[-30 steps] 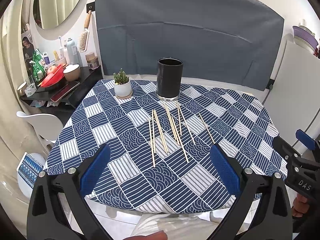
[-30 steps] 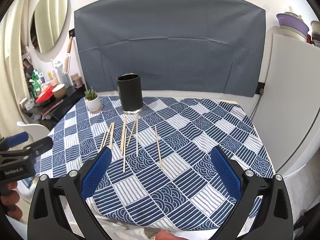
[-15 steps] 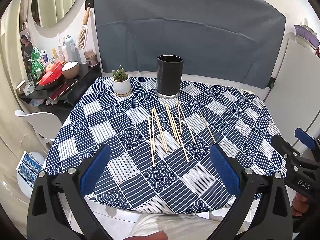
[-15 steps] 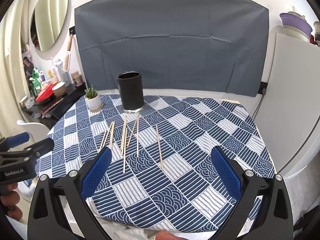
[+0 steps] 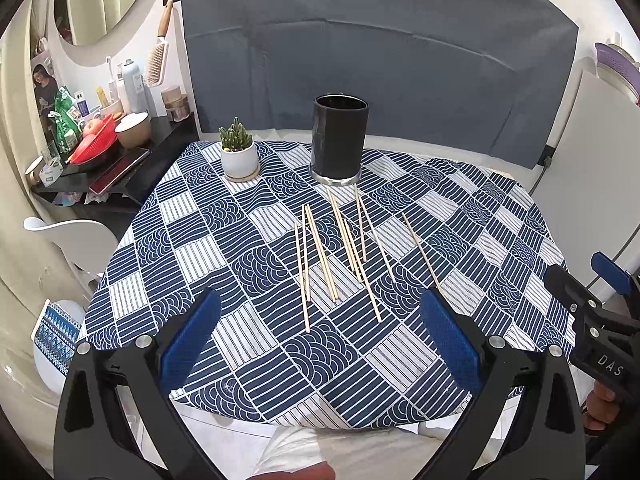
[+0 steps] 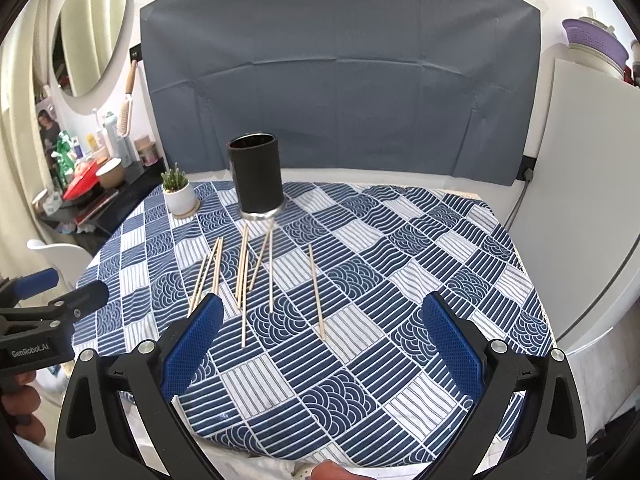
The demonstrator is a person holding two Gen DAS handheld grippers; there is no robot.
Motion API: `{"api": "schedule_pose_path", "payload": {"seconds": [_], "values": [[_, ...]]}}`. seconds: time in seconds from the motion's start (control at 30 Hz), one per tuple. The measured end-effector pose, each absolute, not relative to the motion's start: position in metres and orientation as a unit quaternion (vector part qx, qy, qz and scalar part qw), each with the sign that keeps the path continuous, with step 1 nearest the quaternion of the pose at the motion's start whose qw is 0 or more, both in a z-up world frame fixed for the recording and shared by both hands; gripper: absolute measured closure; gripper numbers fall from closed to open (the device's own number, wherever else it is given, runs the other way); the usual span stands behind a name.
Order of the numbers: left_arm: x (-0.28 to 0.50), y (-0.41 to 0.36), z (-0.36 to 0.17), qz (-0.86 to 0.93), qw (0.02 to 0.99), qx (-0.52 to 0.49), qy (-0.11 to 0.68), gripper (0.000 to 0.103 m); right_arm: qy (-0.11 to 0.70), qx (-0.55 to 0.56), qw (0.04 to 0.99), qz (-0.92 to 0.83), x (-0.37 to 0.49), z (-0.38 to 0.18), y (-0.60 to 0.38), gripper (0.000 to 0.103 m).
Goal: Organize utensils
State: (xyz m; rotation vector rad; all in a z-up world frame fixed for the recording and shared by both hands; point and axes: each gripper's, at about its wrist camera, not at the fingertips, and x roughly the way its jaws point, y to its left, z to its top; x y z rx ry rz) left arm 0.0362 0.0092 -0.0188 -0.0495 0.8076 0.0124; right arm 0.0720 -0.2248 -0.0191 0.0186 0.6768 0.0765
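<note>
Several wooden chopsticks [image 5: 344,248] lie loose on the blue patterned tablecloth [image 5: 208,240], just in front of a black cylindrical holder [image 5: 339,142]. They also show in the right wrist view [image 6: 244,276], with the holder [image 6: 256,178] behind them. One chopstick [image 6: 316,292] lies apart to the right. My left gripper [image 5: 320,340] is open and empty, above the near table edge. My right gripper [image 6: 320,344] is open and empty, also short of the chopsticks. Each gripper shows at the edge of the other's view.
A small potted cactus [image 5: 239,152] stands left of the holder. A cluttered dark side shelf [image 5: 100,160] and a white chair [image 5: 68,240] are at the left. A white panel [image 6: 580,200] stands at the table's right. A grey cloth backdrop [image 6: 340,88] hangs behind.
Both grippers have moved slightly forward toward the table and the view has tilted down a little. The jaws stay open and the chopsticks have not moved.
</note>
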Motion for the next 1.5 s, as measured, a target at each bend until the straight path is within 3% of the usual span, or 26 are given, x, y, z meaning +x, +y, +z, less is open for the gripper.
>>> {"api": "schedule_pose_path", "payload": {"seconds": [0.77, 1.1, 1.5], "values": [[0.12, 0.044, -0.062, 0.017, 0.877, -0.056, 0.477, 0.006, 0.428, 0.019, 0.903, 0.027, 0.163, -0.058, -0.208, 0.008], [0.166, 0.063, -0.099, 0.024, 0.837, -0.076, 0.541, 0.006, 0.521, 0.08, 0.849, 0.022, 0.217, -0.104, -0.225, 0.008], [0.212, 0.065, -0.151, 0.031, 0.805, -0.047, 0.59, 0.006, 0.578, 0.033, 0.815, 0.011, 0.265, -0.161, -0.217, 0.008]]}}
